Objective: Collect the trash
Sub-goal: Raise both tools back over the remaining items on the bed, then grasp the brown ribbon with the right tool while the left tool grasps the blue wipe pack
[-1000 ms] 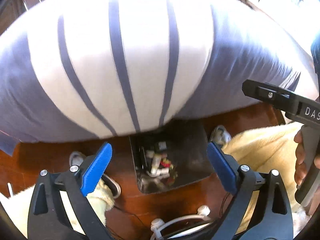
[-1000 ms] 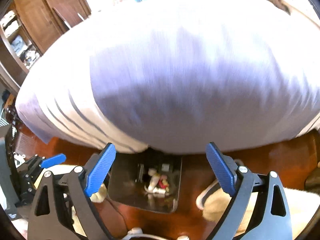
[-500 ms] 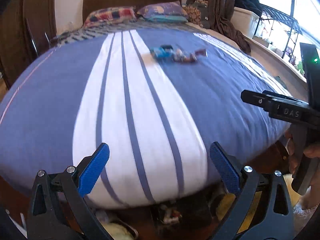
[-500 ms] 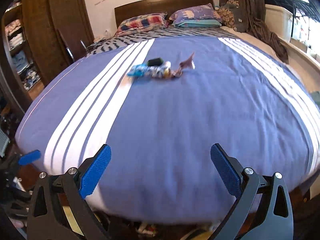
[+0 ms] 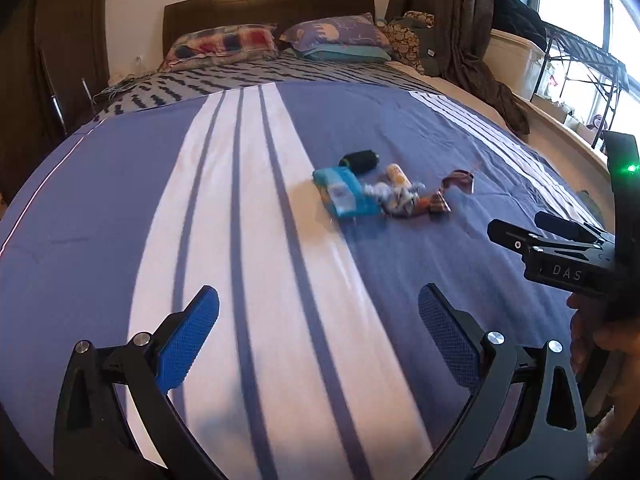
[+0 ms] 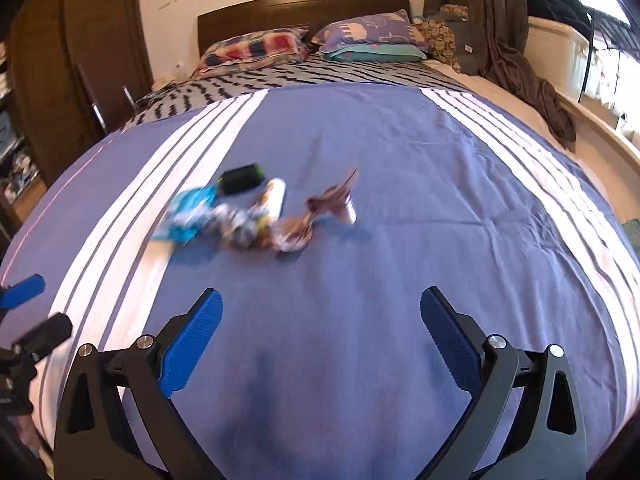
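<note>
A small heap of trash lies mid-bed on the blue and white striped cover (image 5: 240, 240): a teal packet (image 5: 345, 193), a black can (image 5: 359, 159), a small white bottle (image 5: 397, 175), crumpled silver wrappers (image 5: 396, 199) and a brown wrapper (image 5: 458, 181). The same heap shows in the right wrist view: teal packet (image 6: 186, 212), black can (image 6: 241, 178), white bottle (image 6: 274, 196), brown wrapper (image 6: 330, 202). My left gripper (image 5: 319, 336) is open and empty, above the bed's near part. My right gripper (image 6: 320, 336) is open and empty, also short of the heap; its body shows at the right of the left wrist view (image 5: 560, 256).
Two pillows (image 5: 224, 42) (image 5: 340, 32) lie by the dark headboard (image 5: 264, 4). A brown garment (image 5: 496, 96) hangs over the bed's right side near a white bin (image 5: 516, 60) and window. A wooden wardrobe (image 6: 72, 60) stands left.
Both grippers have swung up from the floor bin below the bed's foot and moved forward over the bed. The trash heap is now closer and larger in both views.
</note>
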### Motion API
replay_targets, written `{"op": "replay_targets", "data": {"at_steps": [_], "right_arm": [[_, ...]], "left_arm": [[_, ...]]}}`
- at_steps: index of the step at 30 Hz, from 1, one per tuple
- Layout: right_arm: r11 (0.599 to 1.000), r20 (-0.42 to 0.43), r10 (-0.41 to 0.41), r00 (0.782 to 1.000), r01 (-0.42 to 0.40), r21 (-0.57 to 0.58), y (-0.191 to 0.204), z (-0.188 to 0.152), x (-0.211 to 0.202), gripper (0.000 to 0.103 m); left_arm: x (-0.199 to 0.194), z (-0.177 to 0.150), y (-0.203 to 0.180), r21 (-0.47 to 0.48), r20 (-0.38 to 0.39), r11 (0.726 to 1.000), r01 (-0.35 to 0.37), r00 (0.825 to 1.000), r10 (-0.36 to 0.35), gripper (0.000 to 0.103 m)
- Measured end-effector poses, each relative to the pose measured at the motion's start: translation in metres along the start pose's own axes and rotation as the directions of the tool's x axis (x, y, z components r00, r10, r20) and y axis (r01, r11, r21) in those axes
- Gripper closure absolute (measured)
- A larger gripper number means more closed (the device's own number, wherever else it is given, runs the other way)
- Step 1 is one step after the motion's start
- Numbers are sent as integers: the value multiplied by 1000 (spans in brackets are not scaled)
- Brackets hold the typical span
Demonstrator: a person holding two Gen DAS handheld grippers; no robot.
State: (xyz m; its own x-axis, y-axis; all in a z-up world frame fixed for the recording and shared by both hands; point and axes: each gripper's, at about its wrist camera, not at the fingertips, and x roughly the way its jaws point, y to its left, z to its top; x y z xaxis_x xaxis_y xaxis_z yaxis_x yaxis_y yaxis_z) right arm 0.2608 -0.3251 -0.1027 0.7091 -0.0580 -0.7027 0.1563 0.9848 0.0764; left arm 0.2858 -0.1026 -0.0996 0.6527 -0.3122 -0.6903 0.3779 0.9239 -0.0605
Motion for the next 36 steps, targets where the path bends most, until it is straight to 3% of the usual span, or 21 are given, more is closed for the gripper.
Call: {"op": "replay_targets", "data": {"at_steps": [7, 12, 16, 18, 22, 24, 27, 36], "right_arm": [[1000, 5, -19, 1000, 19, 6, -8, 28, 35, 15], [1000, -8, -2, 1000, 2, 4, -8, 41, 52, 34], [1000, -30, 17, 999, -16, 10, -9, 45, 64, 41], [1000, -31, 22, 999, -21, 8, -8, 46, 68, 43], [1000, -43, 29, 999, -29, -2, -3, 48, 74, 52], [999, -63, 40, 997, -41, -5, -1, 49, 79, 72], [999, -64, 49, 997, -50, -6, 1, 47, 78, 82], [997, -15, 63, 998, -64, -33, 10, 39, 45, 93]], "left_arm": [[49, 30, -15, 39, -21, 999, -12, 1000, 13, 10], [74, 41, -24, 58, -33, 998, -13, 999, 15, 16], [94, 46, -22, 49, -58, 999, -20, 998, 23, 36], [98, 48, -19, 39, -66, 999, -12, 998, 14, 39], [101, 52, -15, 36, -65, 999, 13, 998, -11, 54], [103, 54, -14, 37, -73, 999, 27, 997, -24, 63], [102, 55, -12, 41, -68, 999, 32, 997, -29, 63], [62, 44, 3, 31, -21, 1000, -7, 1000, 8, 65]]}}
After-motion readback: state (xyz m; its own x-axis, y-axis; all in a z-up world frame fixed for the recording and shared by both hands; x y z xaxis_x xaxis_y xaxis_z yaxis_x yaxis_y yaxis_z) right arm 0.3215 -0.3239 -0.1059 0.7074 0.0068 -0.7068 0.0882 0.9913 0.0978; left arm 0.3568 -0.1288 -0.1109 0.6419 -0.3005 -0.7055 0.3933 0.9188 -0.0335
